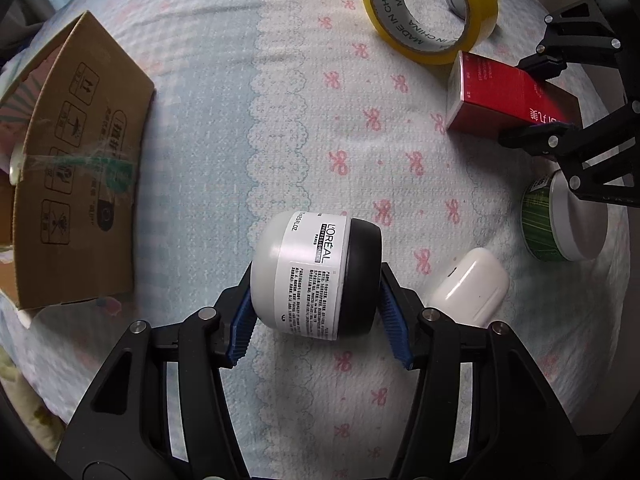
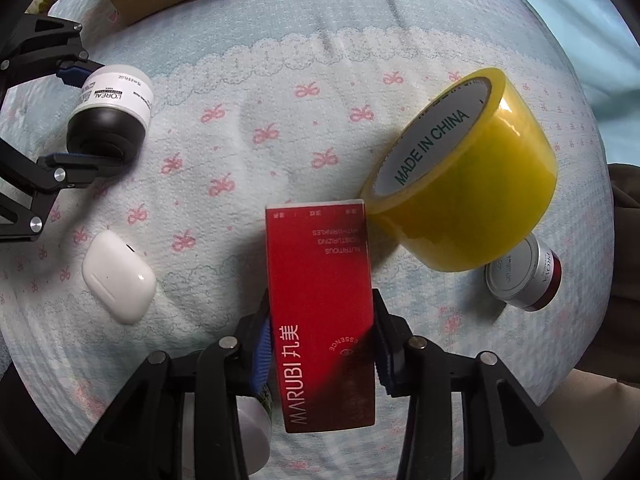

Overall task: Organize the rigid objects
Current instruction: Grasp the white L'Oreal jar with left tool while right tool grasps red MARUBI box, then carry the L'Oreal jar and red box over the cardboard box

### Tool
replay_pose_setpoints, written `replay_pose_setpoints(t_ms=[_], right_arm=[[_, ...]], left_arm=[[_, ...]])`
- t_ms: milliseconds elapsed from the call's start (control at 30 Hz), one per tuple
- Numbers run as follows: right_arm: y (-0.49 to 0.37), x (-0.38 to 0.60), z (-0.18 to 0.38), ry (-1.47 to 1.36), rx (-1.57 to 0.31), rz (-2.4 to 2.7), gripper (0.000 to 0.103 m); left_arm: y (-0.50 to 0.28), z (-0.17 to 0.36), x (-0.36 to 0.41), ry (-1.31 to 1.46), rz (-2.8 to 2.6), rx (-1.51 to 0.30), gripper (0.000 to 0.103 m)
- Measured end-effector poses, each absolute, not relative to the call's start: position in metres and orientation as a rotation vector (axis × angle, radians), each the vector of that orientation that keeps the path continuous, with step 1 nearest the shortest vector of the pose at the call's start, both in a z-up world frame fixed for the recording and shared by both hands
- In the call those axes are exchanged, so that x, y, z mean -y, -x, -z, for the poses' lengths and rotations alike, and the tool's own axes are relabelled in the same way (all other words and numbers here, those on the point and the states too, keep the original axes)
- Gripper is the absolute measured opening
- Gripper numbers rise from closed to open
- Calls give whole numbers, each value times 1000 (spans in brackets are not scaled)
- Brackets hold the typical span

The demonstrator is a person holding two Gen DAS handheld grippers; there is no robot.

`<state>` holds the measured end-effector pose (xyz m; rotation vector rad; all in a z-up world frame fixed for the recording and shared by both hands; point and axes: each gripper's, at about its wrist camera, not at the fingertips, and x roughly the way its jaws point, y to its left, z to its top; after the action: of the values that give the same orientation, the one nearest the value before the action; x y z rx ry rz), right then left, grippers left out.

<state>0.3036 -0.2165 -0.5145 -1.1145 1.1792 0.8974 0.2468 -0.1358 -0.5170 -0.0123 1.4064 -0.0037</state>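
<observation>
I have both grippers closed on items and am at the pick-up step of sorting; judging by the layout, the cardboard box (image 1: 80, 168) at the far left of the bed (image 1: 280, 100) is the likely place to put them.

The box is the biggest thing here, standing open on the patterned bedspread, well apart from the rest. Next is the yellow tape roll (image 2: 464, 184), lying on its side and touching the far end of the red carton (image 2: 320, 304). That carton sits lengthwise between the pads of my right gripper (image 2: 320, 344), jaws narrowed onto its long sides; it looks held, though I cannot tell if it is lifted off the bed. My left gripper (image 1: 316, 304) is opened fairly wide around the L'Oréal jar (image 1: 316, 276), which lies on its side, one blue pad against the white base and the other against the black lid.

Smaller things wait: a green-banded tub (image 1: 560, 220) under the right gripper, a white earbud case (image 2: 118, 280) between the two grippers, and a small silver jar (image 2: 524, 276) tucked just behind the tape.

Next I'd lift the jar clear and carry it left to the box; its round sides could slip, so I'd keep the squeeze firm.
</observation>
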Motion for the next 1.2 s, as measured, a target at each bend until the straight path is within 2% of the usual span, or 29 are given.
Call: replay_pose_setpoints(t_ms=[300, 567, 667, 933, 1200], right_arm=[[-287, 210, 462, 994, -1172, -785, 38], [-267, 219, 386, 754, -1164, -608, 38], [-266, 217, 353, 656, -1169, -542, 38], [-232, 201, 272, 411, -1112, -436, 38], [-217, 164, 222, 253, -1066, -365, 38]], left_arm=[[-236, 472, 125, 38, 7, -1328, 51], [-223, 389, 109, 60, 22, -1201, 51], [-218, 349, 91, 132, 13, -1170, 51], [-201, 246, 48, 90, -16, -1042, 51], [-198, 205, -40, 258, 35, -1046, 51]])
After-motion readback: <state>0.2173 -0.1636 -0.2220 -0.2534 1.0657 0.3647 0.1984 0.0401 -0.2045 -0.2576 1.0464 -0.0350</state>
